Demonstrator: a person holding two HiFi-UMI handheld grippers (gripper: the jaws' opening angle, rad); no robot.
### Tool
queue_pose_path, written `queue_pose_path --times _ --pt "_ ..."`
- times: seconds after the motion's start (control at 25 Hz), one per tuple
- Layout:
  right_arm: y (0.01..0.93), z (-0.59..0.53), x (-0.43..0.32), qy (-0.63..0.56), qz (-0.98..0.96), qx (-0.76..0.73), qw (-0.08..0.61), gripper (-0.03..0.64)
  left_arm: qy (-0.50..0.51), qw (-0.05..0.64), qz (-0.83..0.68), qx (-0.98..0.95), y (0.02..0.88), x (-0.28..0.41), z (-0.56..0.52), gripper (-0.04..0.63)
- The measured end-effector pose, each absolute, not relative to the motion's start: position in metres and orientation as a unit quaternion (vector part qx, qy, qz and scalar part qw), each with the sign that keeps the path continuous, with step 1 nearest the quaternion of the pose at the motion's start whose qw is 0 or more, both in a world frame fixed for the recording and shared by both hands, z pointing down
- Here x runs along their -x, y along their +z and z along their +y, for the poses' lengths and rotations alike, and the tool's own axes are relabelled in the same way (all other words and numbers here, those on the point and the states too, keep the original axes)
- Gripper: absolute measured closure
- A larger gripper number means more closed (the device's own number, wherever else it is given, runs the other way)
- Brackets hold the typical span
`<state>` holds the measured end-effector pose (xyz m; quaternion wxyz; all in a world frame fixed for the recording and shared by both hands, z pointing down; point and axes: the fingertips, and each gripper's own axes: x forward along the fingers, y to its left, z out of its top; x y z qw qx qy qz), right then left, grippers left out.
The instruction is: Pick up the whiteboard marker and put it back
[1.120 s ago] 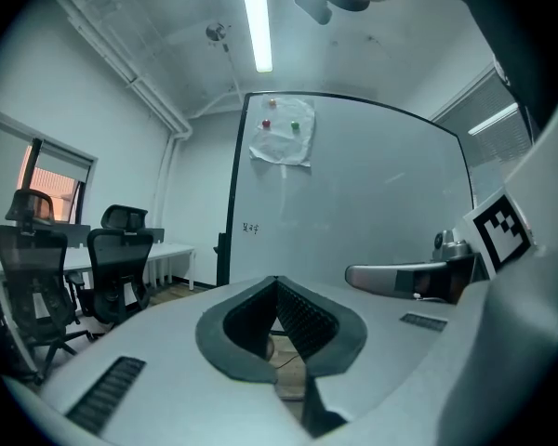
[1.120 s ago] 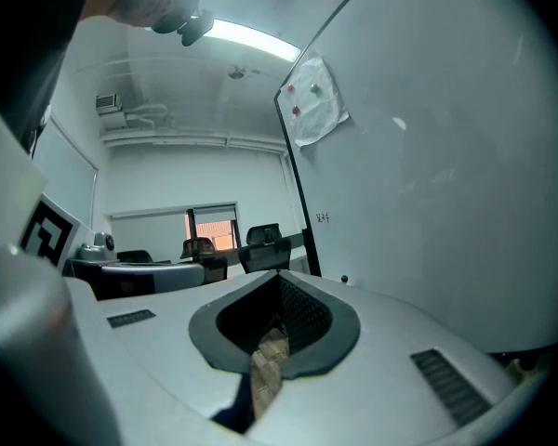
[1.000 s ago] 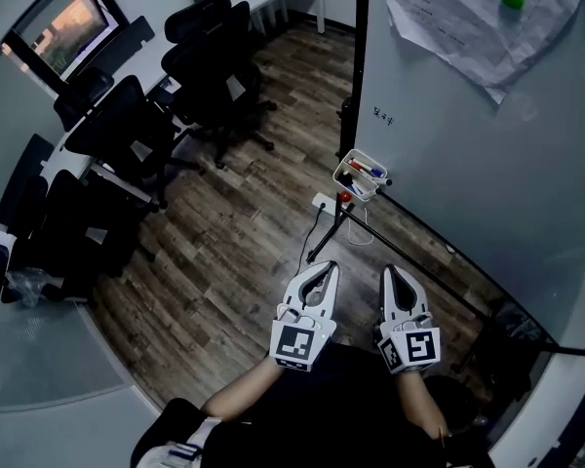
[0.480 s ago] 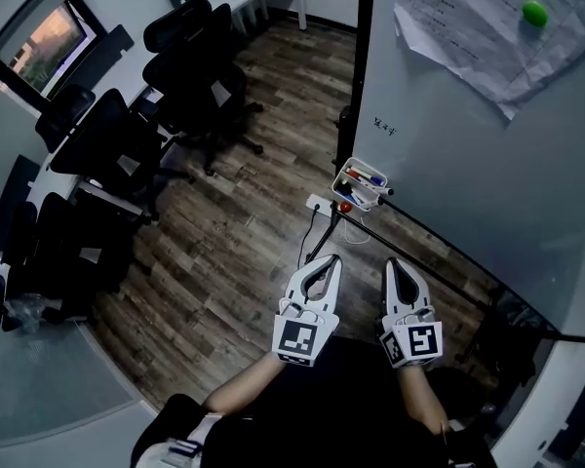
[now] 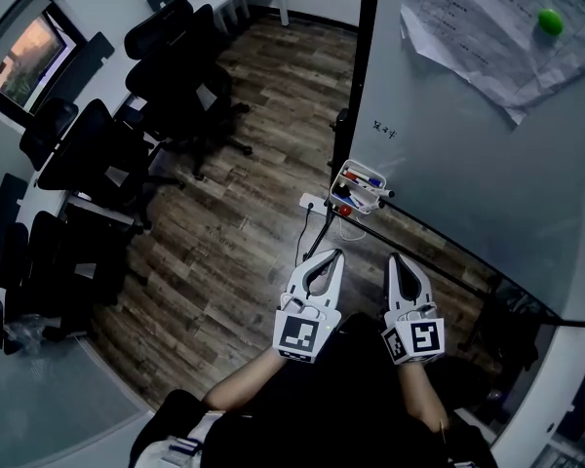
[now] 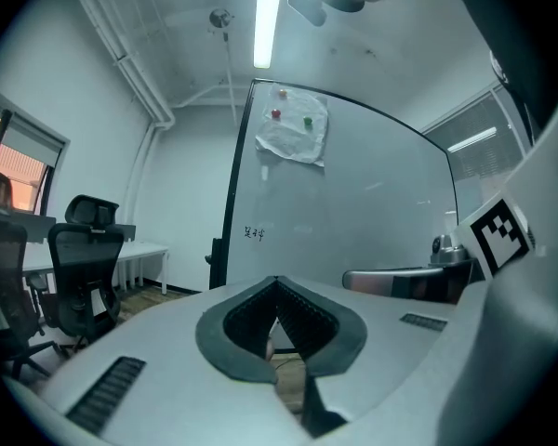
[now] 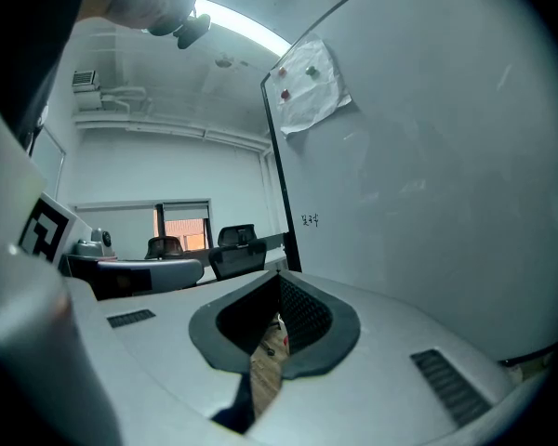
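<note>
Head view: the whiteboard (image 5: 487,164) fills the right side, with a crumpled paper sheet (image 5: 487,37) pinned near its top by a green magnet (image 5: 549,22). A small tray (image 5: 351,191) hangs at the whiteboard's lower left edge, and the whiteboard marker (image 5: 370,177) lies in it among other pens. The left gripper (image 5: 333,254) and right gripper (image 5: 394,258) are held side by side below the tray, well apart from it, both with jaws pressed together. Black office chairs (image 5: 175,57) stand on the wooden floor (image 5: 244,213), far left of the whiteboard.

Left gripper view: the left gripper (image 6: 277,282) has its tips meeting, with nothing between them. The whiteboard (image 6: 372,212) stands ahead.

Right gripper view: the right gripper (image 7: 281,278) is likewise closed and empty. The whiteboard (image 7: 428,175) rises to its right.
</note>
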<state>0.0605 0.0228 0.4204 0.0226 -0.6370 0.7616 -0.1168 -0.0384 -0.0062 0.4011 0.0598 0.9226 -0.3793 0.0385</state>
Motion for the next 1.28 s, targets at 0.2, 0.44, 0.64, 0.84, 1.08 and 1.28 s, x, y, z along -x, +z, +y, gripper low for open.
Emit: queue_pose_path --times 0.2,0.44,0.64,0.84,1.08,1.28 --pt "0.423 0.015 -0.070 -0.123 0.758 0.641 0.023 0.603 0.048 0.060 -0.375 -0.924 0.406 0.030 -0.018 0.588" --pt "0.425 -0.002 -0.080 -0.129 0.765 0.631 0.020 0.603 0.041 0.066 -0.388 -0.918 0.402 0.019 -0.033 0.588" --pt "0.429 -0.019 -0.087 -0.130 0.771 0.623 0.016 0.603 0.040 0.069 -0.397 -0.914 0.403 0.011 -0.049 0.588" --pt "0.437 -0.031 -0.092 -0.142 0.770 0.621 0.018 0.603 0.039 0.079 -0.397 -0.913 0.408 0.004 -0.059 0.588" --pt "0.451 -0.046 -0.098 -0.150 0.773 0.617 0.005 0.603 0.045 0.096 -0.392 -0.914 0.419 -0.005 -0.068 0.588" --pt "0.461 -0.054 -0.102 -0.155 0.767 0.622 0.000 0.603 0.048 0.108 -0.388 -0.914 0.429 -0.011 -0.073 0.588"
